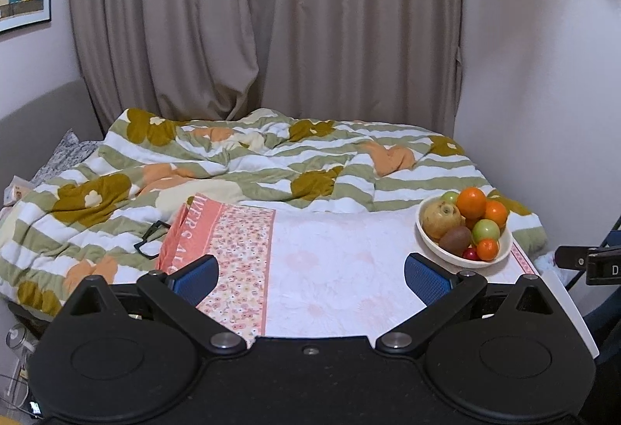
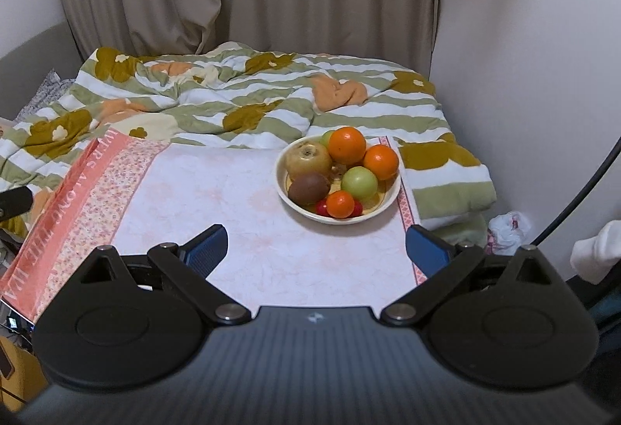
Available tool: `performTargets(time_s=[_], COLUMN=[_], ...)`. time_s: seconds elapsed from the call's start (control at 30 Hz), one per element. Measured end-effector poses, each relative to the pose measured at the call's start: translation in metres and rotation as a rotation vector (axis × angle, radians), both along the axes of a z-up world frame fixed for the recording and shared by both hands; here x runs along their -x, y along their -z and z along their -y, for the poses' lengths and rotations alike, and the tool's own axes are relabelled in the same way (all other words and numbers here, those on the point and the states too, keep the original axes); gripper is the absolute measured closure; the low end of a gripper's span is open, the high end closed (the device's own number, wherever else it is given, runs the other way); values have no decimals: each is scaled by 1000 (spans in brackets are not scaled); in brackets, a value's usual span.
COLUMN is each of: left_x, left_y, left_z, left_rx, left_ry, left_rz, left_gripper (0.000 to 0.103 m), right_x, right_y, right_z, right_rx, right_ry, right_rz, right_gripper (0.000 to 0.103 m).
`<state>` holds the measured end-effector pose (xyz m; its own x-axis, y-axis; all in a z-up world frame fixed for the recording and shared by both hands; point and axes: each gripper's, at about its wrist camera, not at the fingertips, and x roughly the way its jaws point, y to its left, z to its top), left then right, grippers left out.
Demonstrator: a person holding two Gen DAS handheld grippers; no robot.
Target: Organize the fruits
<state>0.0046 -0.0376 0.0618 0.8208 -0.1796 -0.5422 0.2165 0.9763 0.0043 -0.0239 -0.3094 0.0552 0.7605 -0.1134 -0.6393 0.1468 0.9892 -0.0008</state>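
Evidently every fruit already sits in the cream bowl (image 2: 337,218) at twelve o'clock from the right gripper (image 2: 316,250) — both it and the left gripper (image 1: 310,275) gape empty. Best to draw back gently, brushing neither the rim nor the top orange (image 2: 346,144).

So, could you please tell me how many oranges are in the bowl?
3: large round orange at the back, medium orange at right, small orange in front; others may be hidden.

Cream bowl (image 2: 378,209) near the desk's far right edge, heaped with oranges (image 2: 347,144), green apples (image 2: 361,181), brown kiwi (image 2: 308,187), yellowish pear (image 2: 308,158), small red fruits (image 2: 321,208)
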Motion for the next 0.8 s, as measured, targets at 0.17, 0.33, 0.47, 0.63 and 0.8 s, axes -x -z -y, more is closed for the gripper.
performTargets(time_s=[0.17,0.33,0.47,0.63,0.8], left_x=[-1,-3,-4,-4,-4], left_y=[1,1,2,2,2], left_z=[2,0,1,2,0], left_rx=[-12,-15,-15,-13,-4], left_ry=[18,15,13,8,4], left_rz=[7,5,2,3,1], left_gripper=[0,0,0,0,0], right_x=[0,-2,-2,-4,-6], right_y=[-1,-2,-2,0,1], right_z=[-3,-6,-7,-11,-10], right_rx=[-4,-9,-9,-7,-4], right_ry=[-2,-9,-10,-15,-14], right_rz=[2,-3,-5,-12,-12], right_gripper=[0,0,0,0,0])
